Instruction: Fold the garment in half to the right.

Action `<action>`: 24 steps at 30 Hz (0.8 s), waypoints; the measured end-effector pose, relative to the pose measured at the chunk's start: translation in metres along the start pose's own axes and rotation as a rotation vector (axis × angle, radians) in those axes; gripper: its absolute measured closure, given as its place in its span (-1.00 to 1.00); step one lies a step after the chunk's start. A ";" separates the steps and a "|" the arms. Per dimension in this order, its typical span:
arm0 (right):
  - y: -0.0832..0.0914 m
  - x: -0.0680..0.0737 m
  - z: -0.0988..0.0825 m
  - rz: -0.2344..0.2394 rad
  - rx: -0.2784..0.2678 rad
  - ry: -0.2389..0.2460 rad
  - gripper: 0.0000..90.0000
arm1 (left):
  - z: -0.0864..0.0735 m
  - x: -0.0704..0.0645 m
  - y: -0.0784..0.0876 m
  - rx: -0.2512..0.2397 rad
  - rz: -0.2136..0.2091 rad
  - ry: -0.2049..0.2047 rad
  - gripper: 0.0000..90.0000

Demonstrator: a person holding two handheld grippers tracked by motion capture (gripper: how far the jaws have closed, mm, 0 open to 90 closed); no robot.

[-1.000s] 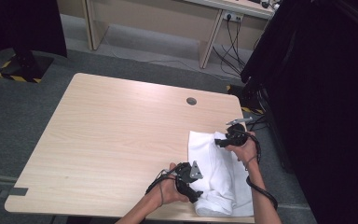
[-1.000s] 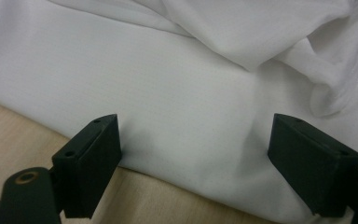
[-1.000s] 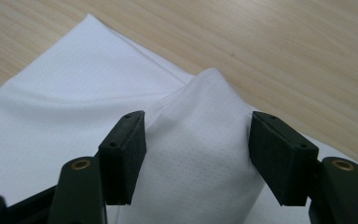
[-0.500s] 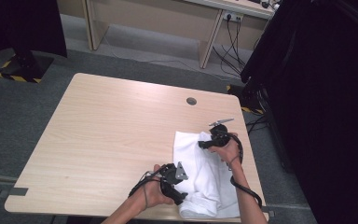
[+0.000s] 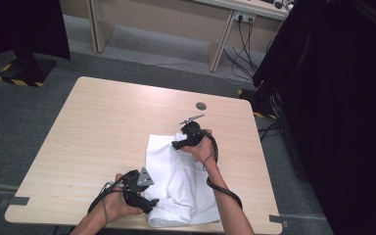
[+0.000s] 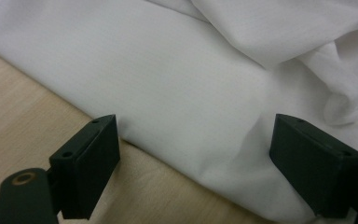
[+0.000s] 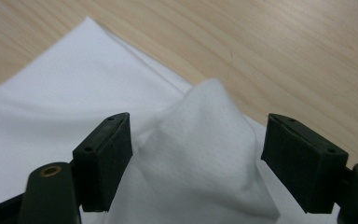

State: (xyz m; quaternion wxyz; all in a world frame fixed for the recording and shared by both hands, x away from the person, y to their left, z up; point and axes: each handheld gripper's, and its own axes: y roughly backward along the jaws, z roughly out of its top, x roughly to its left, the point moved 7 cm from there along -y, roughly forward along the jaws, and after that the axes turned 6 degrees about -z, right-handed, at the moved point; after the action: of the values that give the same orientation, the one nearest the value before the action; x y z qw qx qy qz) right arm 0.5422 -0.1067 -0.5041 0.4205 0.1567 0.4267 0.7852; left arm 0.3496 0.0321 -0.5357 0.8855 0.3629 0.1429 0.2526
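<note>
Right hand-held gripper (image 7: 196,163) newly open, cloth (image 7: 205,154) between.

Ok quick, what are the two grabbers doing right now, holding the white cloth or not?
Left gripper: open, the white cloth between its jaws, not pinched.
Right gripper: open, jaws just been opening around a raised peak of the cloth, not squeezing it.

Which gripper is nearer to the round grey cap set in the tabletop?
Right. The right gripper hangs over the far edge of the white cloth, just short of the cap; the left gripper sits at the cloth's near edge.
</note>
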 end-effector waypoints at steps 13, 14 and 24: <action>0.007 -0.007 -0.013 -0.115 0.072 0.062 -0.47 | -0.002 -0.001 0.000 -0.024 0.011 0.006 -0.68; 0.013 -0.018 -0.018 -0.138 0.078 0.062 -0.47 | -0.002 -0.001 0.000 -0.023 0.012 0.007 -0.68; 0.052 -0.082 -0.046 -0.185 0.003 -0.103 -0.51 | -0.002 -0.002 0.000 -0.017 0.013 0.010 -0.68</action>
State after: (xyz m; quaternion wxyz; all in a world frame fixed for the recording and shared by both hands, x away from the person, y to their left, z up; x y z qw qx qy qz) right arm 0.5365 -0.2114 -0.4801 0.5122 0.1574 0.4186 0.7333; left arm 0.3476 0.0323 -0.5365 0.8862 0.3551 0.1427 0.2613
